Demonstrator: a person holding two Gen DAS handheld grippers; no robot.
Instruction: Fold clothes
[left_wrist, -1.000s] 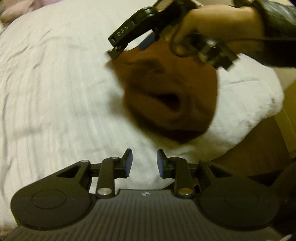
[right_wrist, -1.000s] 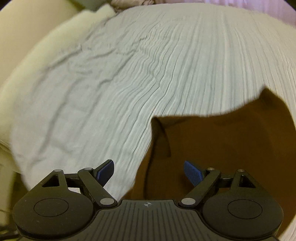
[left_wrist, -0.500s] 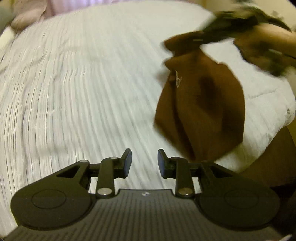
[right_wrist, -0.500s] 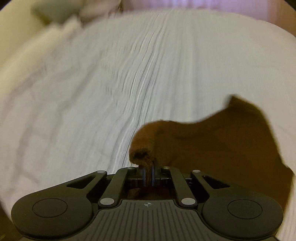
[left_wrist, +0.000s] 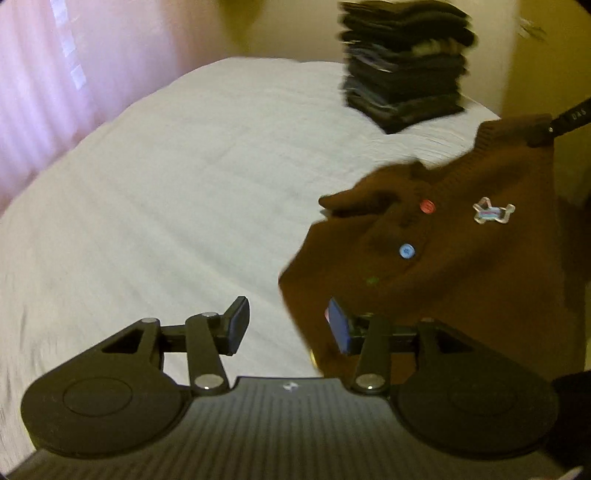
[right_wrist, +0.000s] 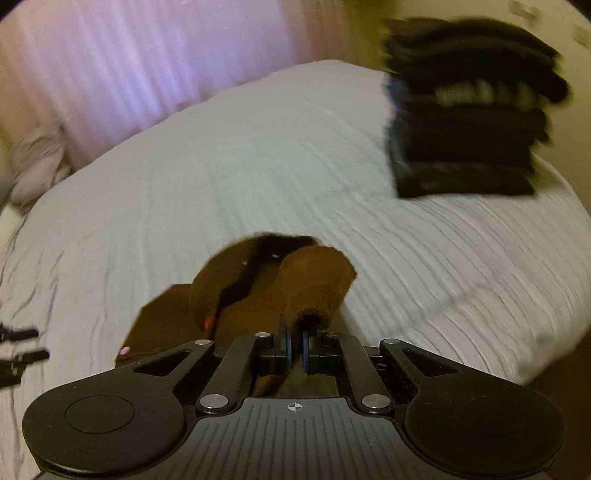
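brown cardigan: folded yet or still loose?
Loose. The brown cardigan hangs bunched from the right gripper, jaws shut on its edge; dark stack sits folded behind.

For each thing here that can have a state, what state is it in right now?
Brown cardigan: unfolded, lifted by one edge, hanging over the bed.
Right tool: shut on the cardigan's edge.
Left tool: opening, nothing pressed between its pads.
Clothes stack: folded, piled on the bed's far corner.
Bed cover: spread flat, lightly wrinkled.

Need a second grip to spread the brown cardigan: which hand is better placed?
Left. Its gripper is opening beside the brown cardigan, pressing nothing; the right gripper is already shut on a corner.
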